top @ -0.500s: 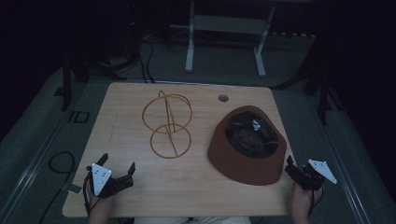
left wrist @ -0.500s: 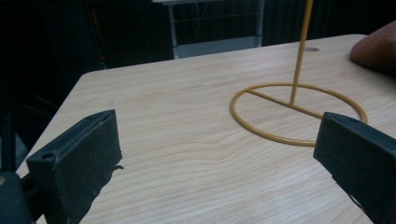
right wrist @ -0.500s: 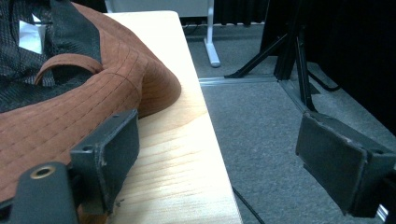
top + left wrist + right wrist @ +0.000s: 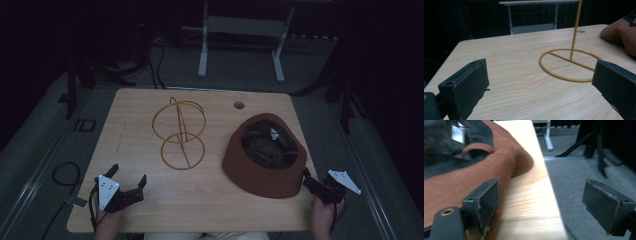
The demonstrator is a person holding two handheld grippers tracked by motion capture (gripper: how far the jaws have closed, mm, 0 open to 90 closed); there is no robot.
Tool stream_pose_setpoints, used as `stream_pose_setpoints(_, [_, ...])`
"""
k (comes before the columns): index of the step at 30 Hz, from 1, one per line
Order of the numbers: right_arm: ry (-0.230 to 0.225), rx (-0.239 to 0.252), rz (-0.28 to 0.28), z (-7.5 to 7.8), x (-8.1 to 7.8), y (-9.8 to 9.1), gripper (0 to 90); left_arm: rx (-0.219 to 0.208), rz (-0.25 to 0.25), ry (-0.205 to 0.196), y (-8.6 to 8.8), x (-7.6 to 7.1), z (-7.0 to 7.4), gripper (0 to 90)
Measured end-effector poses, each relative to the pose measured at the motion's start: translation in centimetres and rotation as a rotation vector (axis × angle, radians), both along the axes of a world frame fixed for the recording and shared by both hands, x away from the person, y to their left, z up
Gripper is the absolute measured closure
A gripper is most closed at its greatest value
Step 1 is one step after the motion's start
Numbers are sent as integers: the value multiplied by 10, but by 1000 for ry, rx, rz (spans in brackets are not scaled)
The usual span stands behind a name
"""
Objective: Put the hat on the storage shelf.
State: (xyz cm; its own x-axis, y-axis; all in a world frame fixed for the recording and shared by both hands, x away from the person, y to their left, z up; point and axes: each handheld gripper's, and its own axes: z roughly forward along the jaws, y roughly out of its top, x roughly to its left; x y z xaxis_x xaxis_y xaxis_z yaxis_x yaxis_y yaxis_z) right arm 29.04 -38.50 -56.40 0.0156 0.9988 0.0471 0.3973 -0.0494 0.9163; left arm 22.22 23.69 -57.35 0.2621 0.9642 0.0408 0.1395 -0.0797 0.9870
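Reaching for the brown hat (image 4: 265,157), which lies crown-down at the desk's (image 4: 210,200) right side, the right gripper (image 4: 311,184) sits at its near rim with jaws spread and nothing between them. It should slide one jaw under the rim before closing. The left gripper (image 4: 127,186) rests spread and idle near the wire hat stand (image 4: 180,132).

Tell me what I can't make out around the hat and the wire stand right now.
- Hat: the high view is too dim to show its dark lining clearly; the right gripper view crops it at the left edge.
- Wire stand: the top rings are cut off by the left gripper view's upper edge.
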Motion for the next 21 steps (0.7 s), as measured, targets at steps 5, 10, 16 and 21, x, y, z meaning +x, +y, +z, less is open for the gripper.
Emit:
stream_pose_setpoints(5, [-26,20,69,24,-7,8,134,-21,-26,1,-1,-1,2,13])
stream_pose_setpoints(10, [-49,-32,162,59,-9,23,134,23,-32,49,-4,1,1,13])
stream_pose_setpoints(16, [-20,-41,273,84,6,31,130,-4,-63,85,-7,0,3,12])
stream_pose_setpoints(21, [-12,-97,343,93,27,37,140,-5,-71,87,-10,-1,5,13])
